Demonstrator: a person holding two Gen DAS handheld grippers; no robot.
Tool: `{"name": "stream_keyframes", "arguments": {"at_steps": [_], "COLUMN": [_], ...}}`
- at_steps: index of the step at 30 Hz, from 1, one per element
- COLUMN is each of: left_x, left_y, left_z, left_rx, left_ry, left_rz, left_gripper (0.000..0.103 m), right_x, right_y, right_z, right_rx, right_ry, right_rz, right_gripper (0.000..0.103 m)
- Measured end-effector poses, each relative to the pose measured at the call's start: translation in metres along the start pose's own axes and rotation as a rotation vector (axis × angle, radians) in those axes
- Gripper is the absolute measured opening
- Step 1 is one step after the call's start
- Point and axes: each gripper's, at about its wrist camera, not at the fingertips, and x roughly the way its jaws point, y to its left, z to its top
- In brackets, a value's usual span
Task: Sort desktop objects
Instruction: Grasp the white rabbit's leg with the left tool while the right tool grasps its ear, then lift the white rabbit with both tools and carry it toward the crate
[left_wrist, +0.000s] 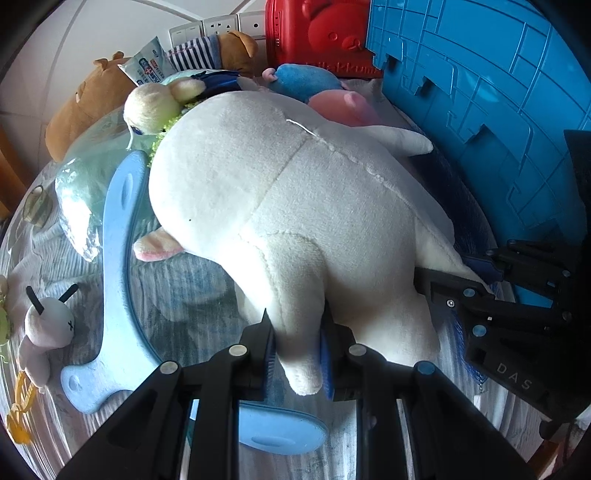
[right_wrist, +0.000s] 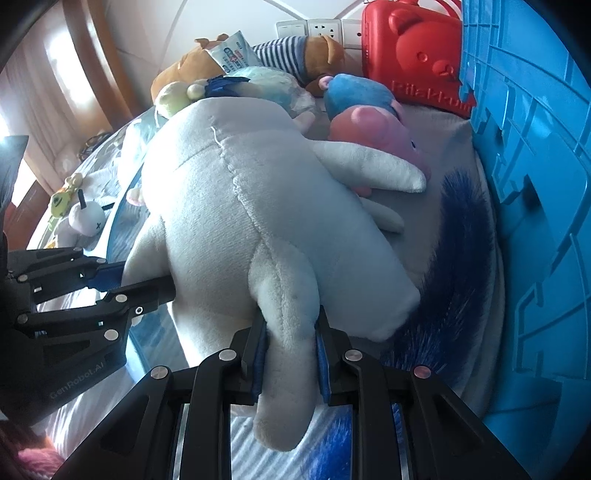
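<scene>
White plush (left_wrist: 280, 206) in both tools' clamp

Both views bright, daylight from the left; curtained window (right_wrist: 33, 92) blown out in the right wrist view. White plush (left_wrist: 280, 206) near overexposed on top, with soft shadow beneath it. Glare on the plastic-wrapped toy (left_wrist: 79, 192). Strong fisheye bending and black vignette at the corners. Edges soft, centre sharp.
</scene>
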Motion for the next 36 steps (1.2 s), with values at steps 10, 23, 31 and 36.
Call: {"name": "stream_keyframes", "arguments": {"at_steps": [10, 23, 31, 36], "left_x": [-0.051, -0.141, -0.183, -0.208], "left_y": [0.001, 0.007, 0.006, 0.003], "left_z": [-0.005, -0.016, -0.032, -0.043], "left_rx": [-0.035, -0.023, 0.012, 0.020], "left_ry": [-0.118, -0.279, -0.344, -0.383], "left_rz": [0.046, 0.052, 0.038, 0.038], "left_gripper": [0.017, 0.017, 0.017, 0.017], "right_x": [-0.036, -0.120, -0.158, -0.182], "right_y": [0.021, 0.071, 0.092, 0.101], "right_z": [0.002, 0.001, -0.013, -0.020], "right_rx": [-0.093, -0.167, -0.152, -0.179], "right_ry": [-0.088, -0.258, -0.326, -0.360], "right_rz": [-0.049, -0.080, -0.122, -0.131], "right_gripper": [0.019, 0.019, 0.019, 0.019]}}
